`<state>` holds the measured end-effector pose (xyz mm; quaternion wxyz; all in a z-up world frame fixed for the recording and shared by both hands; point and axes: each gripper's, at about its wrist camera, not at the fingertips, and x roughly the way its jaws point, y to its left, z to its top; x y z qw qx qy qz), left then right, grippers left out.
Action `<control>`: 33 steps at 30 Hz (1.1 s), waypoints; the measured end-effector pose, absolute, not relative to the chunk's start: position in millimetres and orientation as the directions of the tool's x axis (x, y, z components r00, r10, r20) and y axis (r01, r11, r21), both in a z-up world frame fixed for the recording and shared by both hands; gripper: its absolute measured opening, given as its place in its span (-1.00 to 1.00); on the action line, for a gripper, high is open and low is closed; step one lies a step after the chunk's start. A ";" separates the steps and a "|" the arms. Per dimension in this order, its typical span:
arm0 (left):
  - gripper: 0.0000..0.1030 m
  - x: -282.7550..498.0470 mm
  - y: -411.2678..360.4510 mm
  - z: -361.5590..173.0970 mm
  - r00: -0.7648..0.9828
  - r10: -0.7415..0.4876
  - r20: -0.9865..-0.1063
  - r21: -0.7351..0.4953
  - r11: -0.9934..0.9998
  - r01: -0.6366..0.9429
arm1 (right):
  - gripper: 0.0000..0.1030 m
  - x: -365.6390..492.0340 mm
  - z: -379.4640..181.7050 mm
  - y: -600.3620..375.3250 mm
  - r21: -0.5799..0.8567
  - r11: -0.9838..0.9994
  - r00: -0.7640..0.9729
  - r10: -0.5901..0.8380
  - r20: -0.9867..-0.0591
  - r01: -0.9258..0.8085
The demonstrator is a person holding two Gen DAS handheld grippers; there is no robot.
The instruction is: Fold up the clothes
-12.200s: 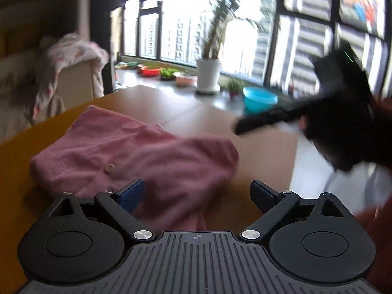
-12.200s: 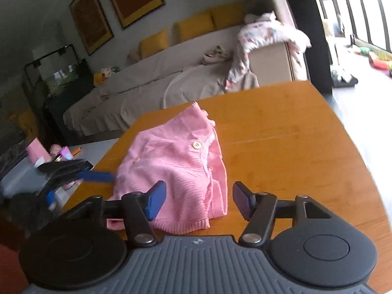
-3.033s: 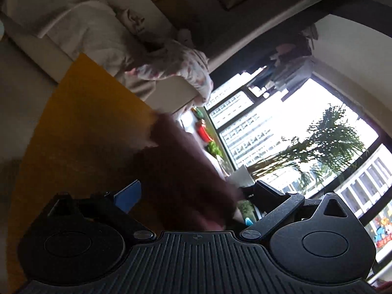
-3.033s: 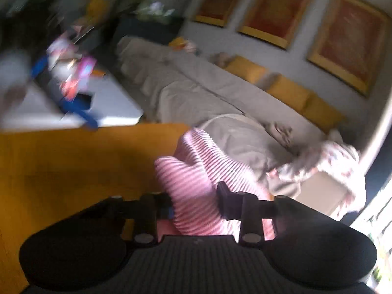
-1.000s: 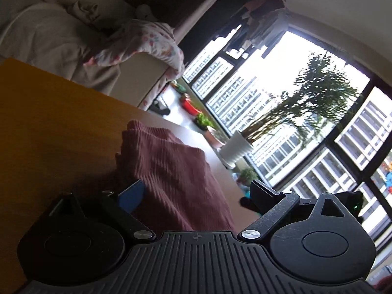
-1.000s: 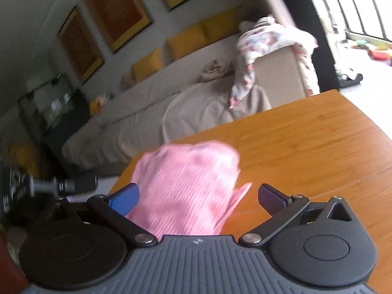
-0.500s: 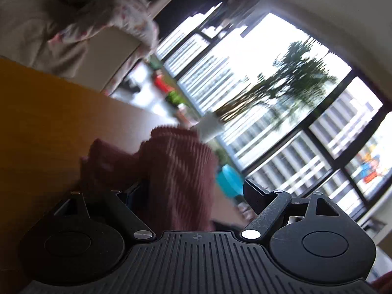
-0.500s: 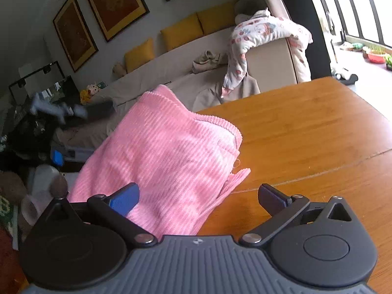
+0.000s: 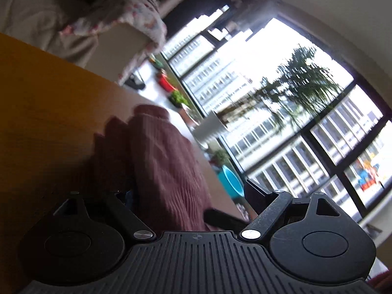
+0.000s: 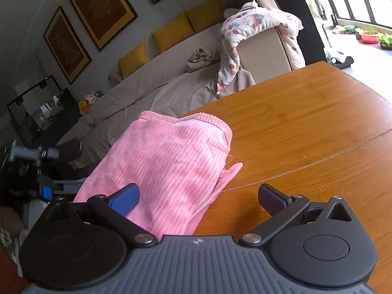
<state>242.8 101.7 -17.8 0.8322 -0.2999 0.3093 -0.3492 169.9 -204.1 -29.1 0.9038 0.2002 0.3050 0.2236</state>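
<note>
Half a second ago the pink knit garment (image 10: 166,161) lay looser across the lower middle of the right wrist view, its far corner standing up; now it lies flatter and more compact on the wooden table (image 10: 318,127), the ribbed hem forming a straight edge at frame centre and a thin flap poking out at its right. A second ago it was a blurred lump in motion. In my judgement a fold has just been laid down and the bundle is close to a tidy rectangle, though whether another fold is wanted cannot be settled from here.

The right gripper (image 10: 198,194) sits low at the bottom of the frame, level with the tabletop, its fingers wide apart, the blue pad lying over the cloth without pinching it.

In the left wrist view the camera is rolled hard (the window runs diagonally across the right half). The left gripper (image 9: 188,196) points along the garment (image 9: 166,166), which fills the lower centre, dark against the glare. Its right finger stands clear; its left finger is hidden behind the fabric, so the cloth lies between them, yet the wide gap suggests nothing is clamped.
</note>
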 end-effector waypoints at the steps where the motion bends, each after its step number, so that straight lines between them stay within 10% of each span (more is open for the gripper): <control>1: 0.71 241.6 100.0 -17.6 0.563 -0.766 -0.310 -0.710 0.580 0.398 | 1.00 170.2 -29.5 -205.2 0.506 0.818 0.715 0.525 -0.461 -0.274; 18: 0.96 271.2 101.8 -4.0 0.646 -0.664 -0.377 -0.674 0.675 0.300 | 1.00 172.6 -30.5 -204.4 0.521 0.813 0.721 0.523 -0.454 -0.262; 26: 0.45 289.1 87.4 -14.2 0.550 -0.799 -0.243 -0.813 0.477 0.334 | 1.00 196.4 3.4 -195.9 0.592 0.652 0.653 0.711 -0.262 -0.473; 33: 0.33 280.1 87.7 -18.3 0.534 -0.794 -0.289 -0.804 0.504 0.315 | 1.00 198.0 -8.3 -162.7 0.360 0.776 0.647 0.631 -0.428 -0.518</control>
